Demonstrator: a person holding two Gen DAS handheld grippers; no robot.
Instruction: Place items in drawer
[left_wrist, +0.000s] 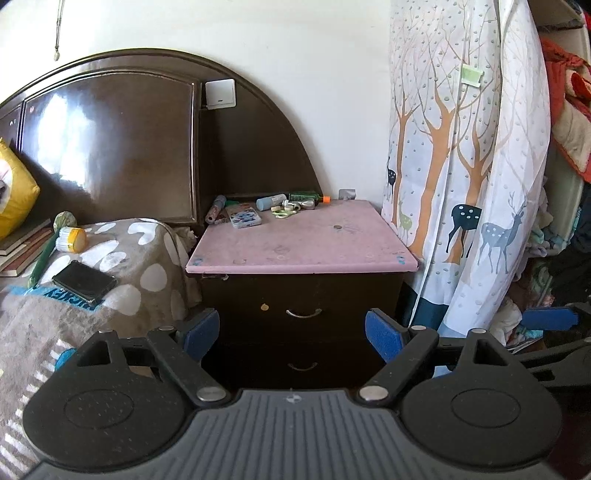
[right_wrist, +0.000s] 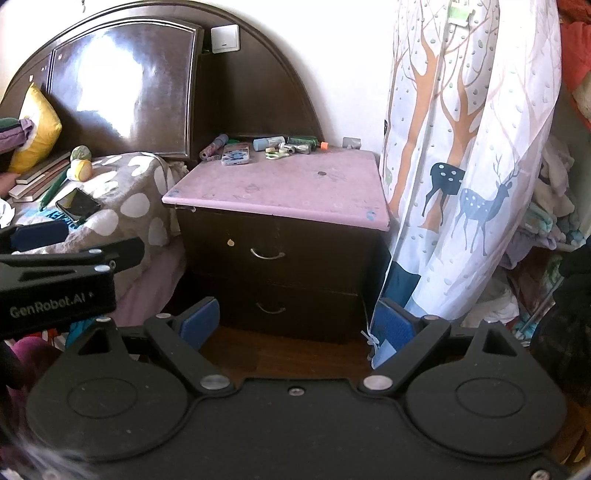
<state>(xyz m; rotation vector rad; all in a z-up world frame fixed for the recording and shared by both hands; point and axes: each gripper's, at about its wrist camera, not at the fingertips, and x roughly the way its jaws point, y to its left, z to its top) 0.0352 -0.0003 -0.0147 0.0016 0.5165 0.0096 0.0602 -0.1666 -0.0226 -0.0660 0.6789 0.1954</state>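
A dark nightstand with a pink top stands against the wall. Its upper drawer and lower drawer are both closed. At the back of the top lie several small items: a blue tube, a patterned flat case, a green bottle with an orange cap, and a coin. My left gripper is open and empty in front of the drawers. My right gripper is open and empty, low before the nightstand.
A bed with a spotted grey blanket lies left of the nightstand, carrying a black phone and a yellow-capped jar. A deer-print curtain hangs on the right. Clothes are piled at the far right.
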